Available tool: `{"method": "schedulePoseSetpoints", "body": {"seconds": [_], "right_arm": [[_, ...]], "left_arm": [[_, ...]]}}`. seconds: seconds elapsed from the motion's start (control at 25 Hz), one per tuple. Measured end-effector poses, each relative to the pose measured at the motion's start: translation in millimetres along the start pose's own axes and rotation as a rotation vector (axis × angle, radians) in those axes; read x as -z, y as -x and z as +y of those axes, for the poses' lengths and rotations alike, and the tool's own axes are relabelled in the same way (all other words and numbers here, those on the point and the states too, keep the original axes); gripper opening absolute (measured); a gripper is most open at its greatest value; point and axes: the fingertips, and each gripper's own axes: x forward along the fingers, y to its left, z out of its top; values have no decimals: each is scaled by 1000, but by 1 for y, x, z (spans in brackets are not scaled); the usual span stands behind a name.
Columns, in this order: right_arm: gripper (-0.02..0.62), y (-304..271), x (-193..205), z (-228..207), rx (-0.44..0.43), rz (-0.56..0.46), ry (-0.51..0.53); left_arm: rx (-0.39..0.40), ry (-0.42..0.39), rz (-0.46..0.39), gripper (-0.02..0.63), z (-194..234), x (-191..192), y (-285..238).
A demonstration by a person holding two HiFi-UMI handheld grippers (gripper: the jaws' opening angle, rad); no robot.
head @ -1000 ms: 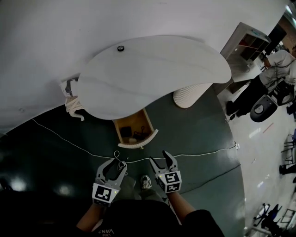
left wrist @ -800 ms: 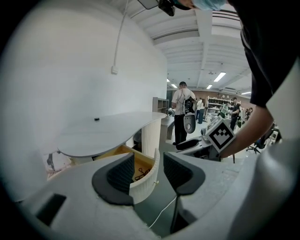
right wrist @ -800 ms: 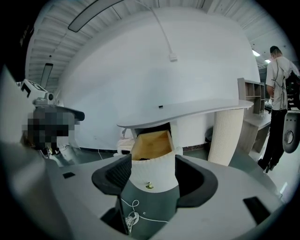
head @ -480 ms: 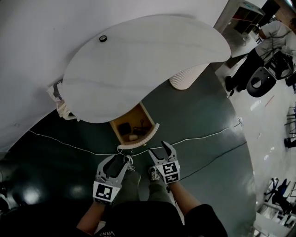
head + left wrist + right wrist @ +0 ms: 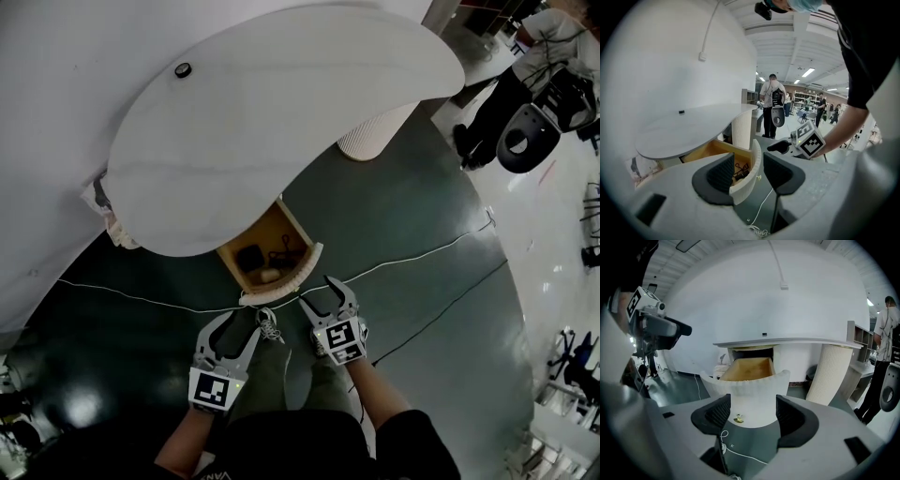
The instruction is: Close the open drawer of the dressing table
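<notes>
While the drawer (image 5: 267, 251) stands pulled out from under the dressing table's white counter (image 5: 281, 122), its wooden inside is open to view, with small dark items (image 5: 251, 258) and one pale item (image 5: 269, 275) in it.
- Curved, ribbed white drawer front (image 5: 757, 392) faces the person; small brass knob (image 5: 738, 419) low on it.
- Right gripper (image 5: 321, 292): jaws apart, nothing held. Its tips are just beside the drawer front; contact cannot be told. In the right gripper view the front fills the gap between the jaws.
- Left gripper (image 5: 232, 330): jaws apart, empty, a little back from the drawer, over the dark green floor (image 5: 412, 309).
- White cable (image 5: 422, 253) runs across the floor below the drawer.
- Ribbed white pedestal (image 5: 375, 136) under the counter's right end.
</notes>
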Motion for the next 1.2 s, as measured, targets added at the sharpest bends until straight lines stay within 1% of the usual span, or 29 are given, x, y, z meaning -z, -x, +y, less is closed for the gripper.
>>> {"method": "schedulePoseSetpoints", "body": {"seconds": [0.16, 0.52, 0.76, 0.96, 1.2], "right_arm": [[282, -8, -3, -1, 9, 4, -2], [282, -30, -6, 4, -7, 2, 67], [282, -33, -6, 5, -15, 8, 65], [282, -40, -11, 5, -13, -10, 59], [282, -59, -25, 2, -2, -49, 43]], "left_arm": [[27, -12, 24, 189, 4, 6, -5], [80, -38, 49, 189, 18, 11, -14], [86, -42, 56, 189, 28, 13, -16], [74, -53, 55, 189, 35, 15, -20], [81, -63, 62, 189, 44, 17, -23]]}}
